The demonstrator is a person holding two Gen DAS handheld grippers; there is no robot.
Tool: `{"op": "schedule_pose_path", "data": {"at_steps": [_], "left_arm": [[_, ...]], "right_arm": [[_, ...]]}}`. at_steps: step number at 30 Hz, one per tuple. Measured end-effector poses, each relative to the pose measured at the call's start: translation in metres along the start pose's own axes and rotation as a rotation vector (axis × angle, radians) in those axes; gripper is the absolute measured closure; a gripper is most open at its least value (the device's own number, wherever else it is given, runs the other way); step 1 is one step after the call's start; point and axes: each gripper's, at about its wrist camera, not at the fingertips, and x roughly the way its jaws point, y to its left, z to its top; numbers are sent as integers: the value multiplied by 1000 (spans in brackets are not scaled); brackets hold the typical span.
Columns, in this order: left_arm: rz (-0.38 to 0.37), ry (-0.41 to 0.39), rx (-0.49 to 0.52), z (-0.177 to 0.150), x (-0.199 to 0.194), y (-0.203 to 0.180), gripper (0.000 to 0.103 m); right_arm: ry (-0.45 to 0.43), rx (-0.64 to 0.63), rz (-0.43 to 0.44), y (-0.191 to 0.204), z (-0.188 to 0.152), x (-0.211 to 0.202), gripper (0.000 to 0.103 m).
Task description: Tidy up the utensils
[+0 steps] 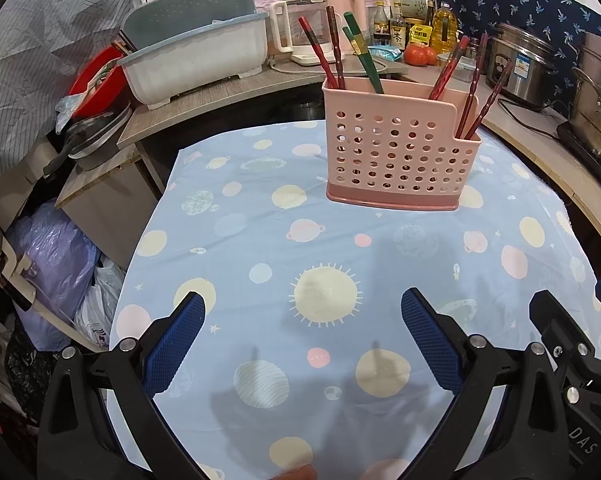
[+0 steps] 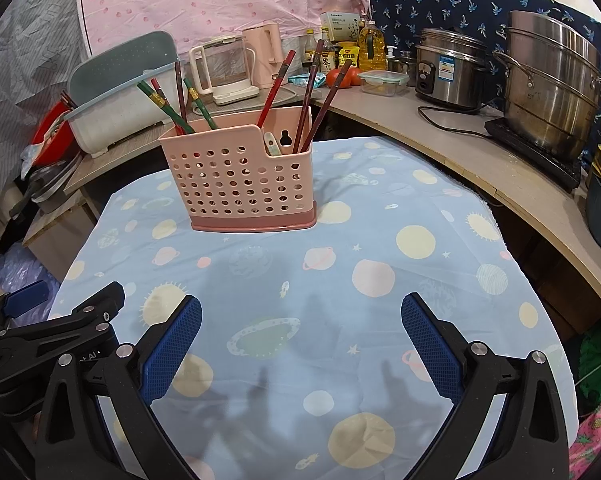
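Observation:
A pink perforated utensil holder stands upright at the far side of the blue planet-print tablecloth. Red chopsticks lean in its right compartment, and red and green chopsticks in its left. A pale spoon handle shows in the right compartment. My left gripper is open and empty, well short of the holder. My right gripper is open and empty, also short of it. Each gripper's body shows at the other view's edge.
A dish rack stands on the counter at the back left. A kettle, bottles and tomatoes stand behind. A rice cooker and steel pot stand on the right counter. Bags lie left of the table.

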Motion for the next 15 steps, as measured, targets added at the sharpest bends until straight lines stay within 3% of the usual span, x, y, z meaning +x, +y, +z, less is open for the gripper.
{"op": "schedule_pose_path", "data": {"at_steps": [15], "left_arm": [[-4,10,-8,1,2,2,9]], "right_arm": [[4,-8,0,1,0,2,6]]}}
